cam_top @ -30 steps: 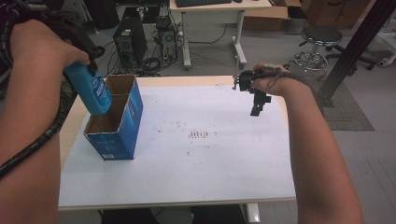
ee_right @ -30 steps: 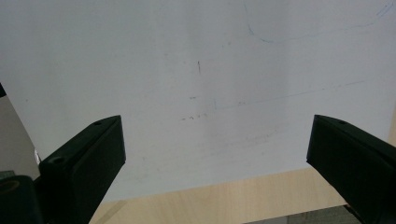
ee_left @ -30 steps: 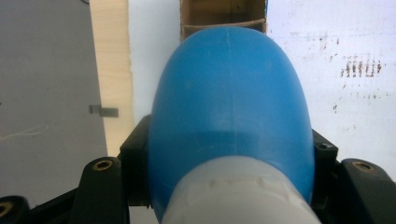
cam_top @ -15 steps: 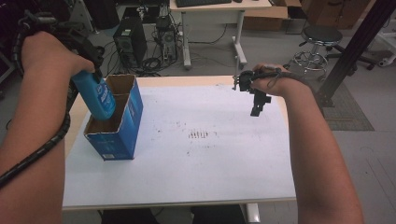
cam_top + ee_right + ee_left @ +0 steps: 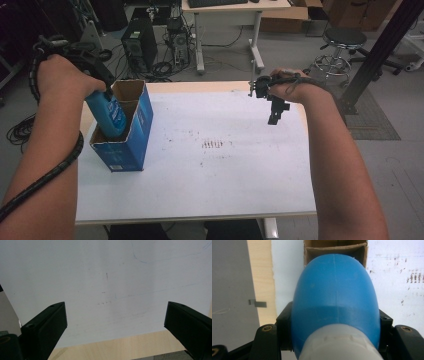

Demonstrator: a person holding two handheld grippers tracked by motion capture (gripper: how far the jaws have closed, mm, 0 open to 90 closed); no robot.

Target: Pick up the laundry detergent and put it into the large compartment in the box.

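Observation:
A blue plastic bottle with a white cap end stands partly inside an open blue cardboard box at the table's left. My left gripper is shut on the bottle's upper part, its black jaws pressing both sides in the left gripper view, where the bottle points down into the box's brown opening. My right gripper hangs over the table's far right, open, with nothing between its jaws and just the white tabletop below.
The white table has dark smudges near its middle and a light wooden rim at the far edge. Beyond it stand a desk, computer towers, cables and a stool.
My left gripper has lowered the blue bottle from above the box's left edge down into the box. The right gripper has stayed where it was.

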